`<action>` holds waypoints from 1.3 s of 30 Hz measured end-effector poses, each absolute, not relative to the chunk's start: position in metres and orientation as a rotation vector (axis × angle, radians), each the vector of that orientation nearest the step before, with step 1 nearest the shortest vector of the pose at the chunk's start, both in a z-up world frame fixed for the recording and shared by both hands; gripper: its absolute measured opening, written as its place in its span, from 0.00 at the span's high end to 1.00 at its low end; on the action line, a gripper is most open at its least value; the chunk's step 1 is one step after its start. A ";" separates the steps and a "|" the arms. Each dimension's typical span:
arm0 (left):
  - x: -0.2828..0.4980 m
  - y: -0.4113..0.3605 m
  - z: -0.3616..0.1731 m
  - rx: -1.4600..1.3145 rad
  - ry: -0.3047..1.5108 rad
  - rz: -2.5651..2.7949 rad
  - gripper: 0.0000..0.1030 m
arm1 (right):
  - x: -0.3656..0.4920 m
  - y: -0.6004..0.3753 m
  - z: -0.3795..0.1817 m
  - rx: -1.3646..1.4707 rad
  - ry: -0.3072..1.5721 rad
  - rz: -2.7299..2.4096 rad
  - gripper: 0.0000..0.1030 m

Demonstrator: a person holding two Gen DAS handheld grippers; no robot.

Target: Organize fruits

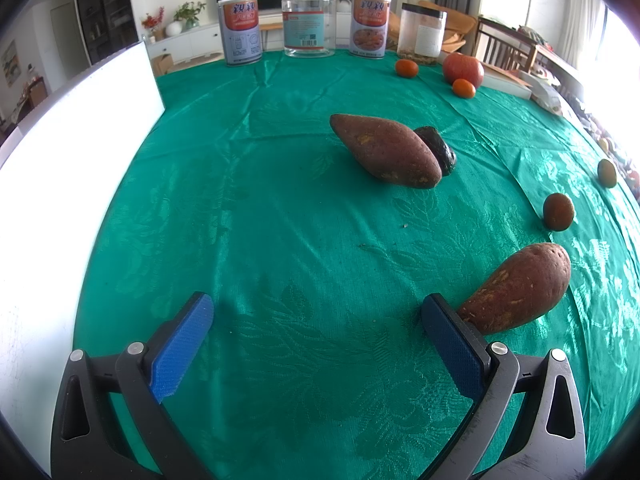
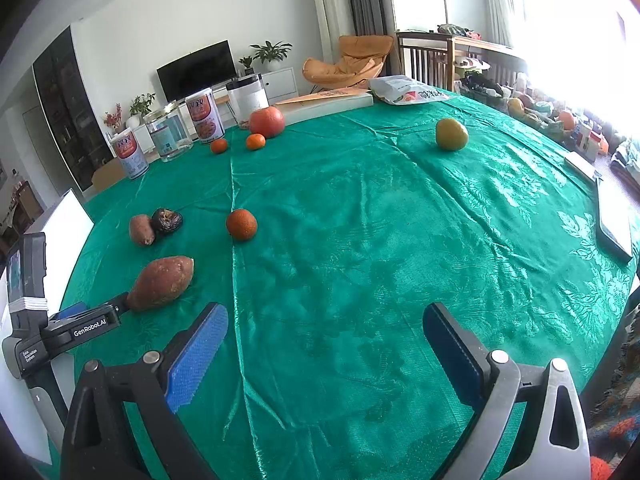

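Sweet potato lies just beside wide left tongs; right tongs wide.

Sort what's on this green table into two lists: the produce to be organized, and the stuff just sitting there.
Belongs to the job:
near sweet potato
far sweet potato
dark wrinkled fruit
lone orange
yellow-green citrus
big red fruit
two small tangerines

Just lying about:
two printed cans
clear jar
black-lidded container
flat box
snack bag
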State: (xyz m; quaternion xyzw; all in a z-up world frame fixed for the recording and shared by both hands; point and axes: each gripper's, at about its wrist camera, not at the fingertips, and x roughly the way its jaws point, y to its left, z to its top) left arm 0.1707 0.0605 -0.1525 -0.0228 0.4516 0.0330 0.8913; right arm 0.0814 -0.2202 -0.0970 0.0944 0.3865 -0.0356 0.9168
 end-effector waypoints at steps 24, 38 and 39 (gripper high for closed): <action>0.170 0.060 -0.153 -0.047 0.937 0.069 0.00 | 0.081 -0.222 -0.098 0.212 0.795 -0.065 0.05; 0.170 0.060 -0.153 -0.047 0.937 0.069 0.00 | 0.082 -0.224 -0.099 0.213 0.800 -0.070 0.05; 0.170 0.060 -0.153 -0.047 0.937 0.069 0.00 | 0.082 -0.224 -0.099 0.215 0.800 -0.070 0.05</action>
